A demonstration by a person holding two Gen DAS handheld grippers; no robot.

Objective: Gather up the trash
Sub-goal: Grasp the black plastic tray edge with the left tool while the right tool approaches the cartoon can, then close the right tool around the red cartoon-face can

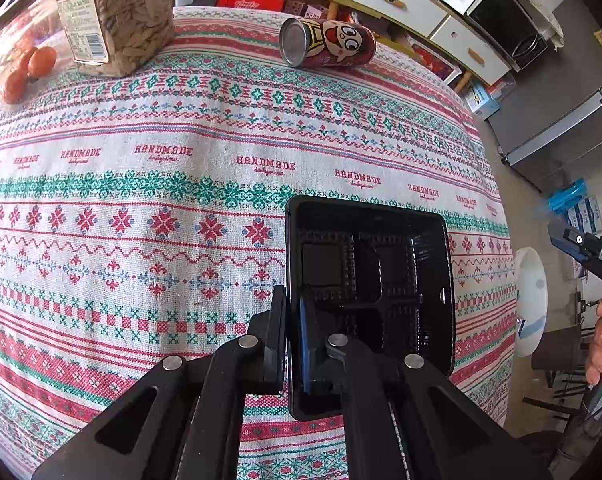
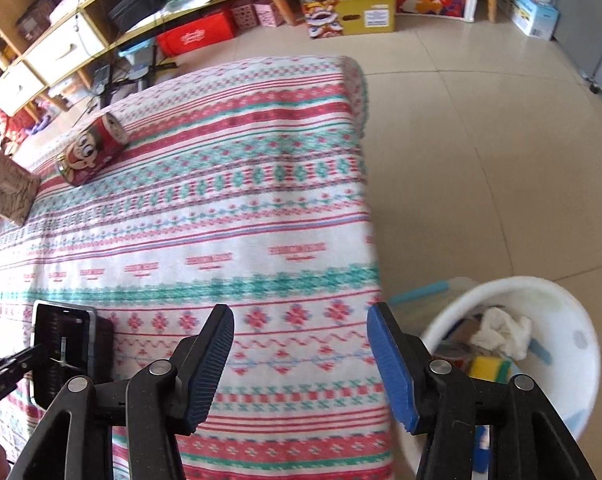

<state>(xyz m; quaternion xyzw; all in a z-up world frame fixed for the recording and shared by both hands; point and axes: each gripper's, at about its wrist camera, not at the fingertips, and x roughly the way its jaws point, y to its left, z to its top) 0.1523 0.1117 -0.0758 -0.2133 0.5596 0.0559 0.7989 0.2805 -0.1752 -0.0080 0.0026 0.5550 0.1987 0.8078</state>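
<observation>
Tray [image 1: 405, 280] rim pinched in my left claw [image 1: 291, 340]; right claw [image 2: 301, 360] gapes empty; next, carry it right to the bin [image 2: 561, 312]

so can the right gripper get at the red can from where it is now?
Probably yes. The right gripper is open and empty, and only bare tablecloth lies between it and the can, lying on its side at the far edge.

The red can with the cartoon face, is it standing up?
No, the red can lies on its side on the tablecloth.
</observation>
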